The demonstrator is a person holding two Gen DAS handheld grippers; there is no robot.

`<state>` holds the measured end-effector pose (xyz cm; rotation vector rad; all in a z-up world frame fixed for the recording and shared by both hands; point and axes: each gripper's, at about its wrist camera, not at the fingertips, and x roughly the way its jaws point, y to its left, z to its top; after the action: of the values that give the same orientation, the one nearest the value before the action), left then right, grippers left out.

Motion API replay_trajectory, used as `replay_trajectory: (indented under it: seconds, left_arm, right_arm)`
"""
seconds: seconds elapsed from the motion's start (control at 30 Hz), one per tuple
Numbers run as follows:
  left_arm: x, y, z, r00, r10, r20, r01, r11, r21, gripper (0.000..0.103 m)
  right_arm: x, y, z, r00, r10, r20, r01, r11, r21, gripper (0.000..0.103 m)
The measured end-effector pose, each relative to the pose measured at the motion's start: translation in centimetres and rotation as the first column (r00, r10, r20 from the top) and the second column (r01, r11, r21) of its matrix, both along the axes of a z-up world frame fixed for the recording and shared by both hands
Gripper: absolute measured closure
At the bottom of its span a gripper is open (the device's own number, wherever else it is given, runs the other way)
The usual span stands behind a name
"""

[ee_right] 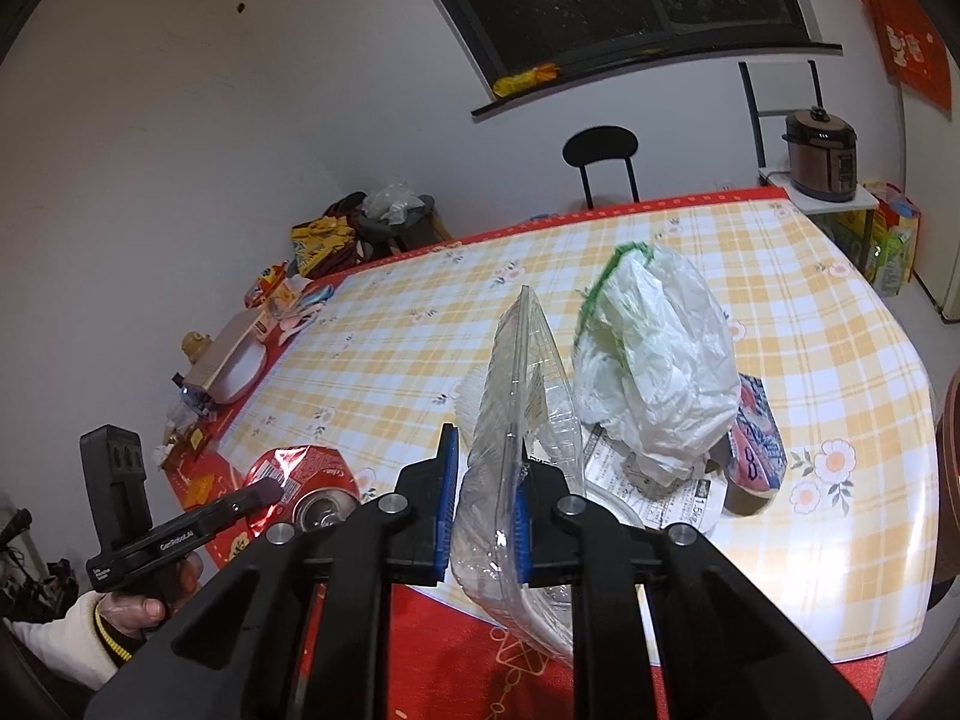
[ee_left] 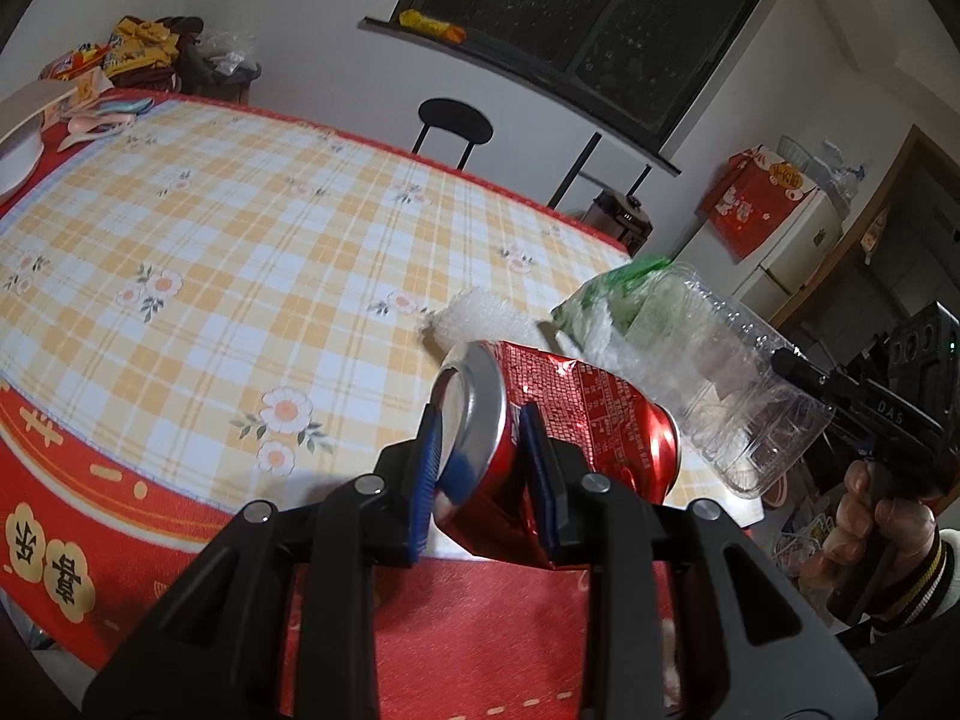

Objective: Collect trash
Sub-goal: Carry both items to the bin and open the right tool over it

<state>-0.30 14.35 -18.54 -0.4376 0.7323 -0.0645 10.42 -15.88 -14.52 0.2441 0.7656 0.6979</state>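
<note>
My left gripper (ee_left: 489,450) is shut on a crushed red soda can (ee_left: 576,420), held above the table's near edge; the can also shows in the right wrist view (ee_right: 312,471). My right gripper (ee_right: 486,498) is shut on a clear plastic clamshell container (ee_right: 522,396), which stands on edge between the blue pads; the container also shows in the left wrist view (ee_left: 750,396). A crumpled white plastic bag with green trim (ee_right: 654,372) lies on the table just beyond the container. A pink-and-blue cup (ee_right: 756,444) lies beside the bag, over printed paper (ee_right: 636,468).
The table has a yellow plaid cloth (ee_left: 240,252) with a red border. White foam wrap (ee_left: 480,318) lies behind the can. Bowls, spoons and snack packs (ee_left: 90,78) sit at the far corner. A black chair (ee_right: 600,156) and a rice cooker (ee_right: 822,150) stand beyond the table.
</note>
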Motion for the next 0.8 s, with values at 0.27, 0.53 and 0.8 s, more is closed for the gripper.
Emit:
replay_trajectory:
  seconds: [0.27,0.53,0.8]
  left_arm:
    - [1.2,-2.4,3.5,0.996,-0.027,0.08,0.026,1.0,0.016,0.074]
    - [3.9,-7.6,6.0,0.985,-0.1,0.143,0.095,0.995,0.04,0.074]
    - [5.8,-14.9,7.9,0.975,-0.134,0.177,0.128,0.991,0.048,0.074]
  right_arm:
    - [-0.3,-2.8,3.2,0.998,-0.031,0.052,0.029,0.999,0.037,0.086]
    - [-0.3,-10.6,5.1,0.984,-0.156,0.086,0.151,0.987,0.057,0.086]
    - [0.6,-21.5,6.0,0.952,-0.293,0.087,0.285,0.954,0.096,0.087]
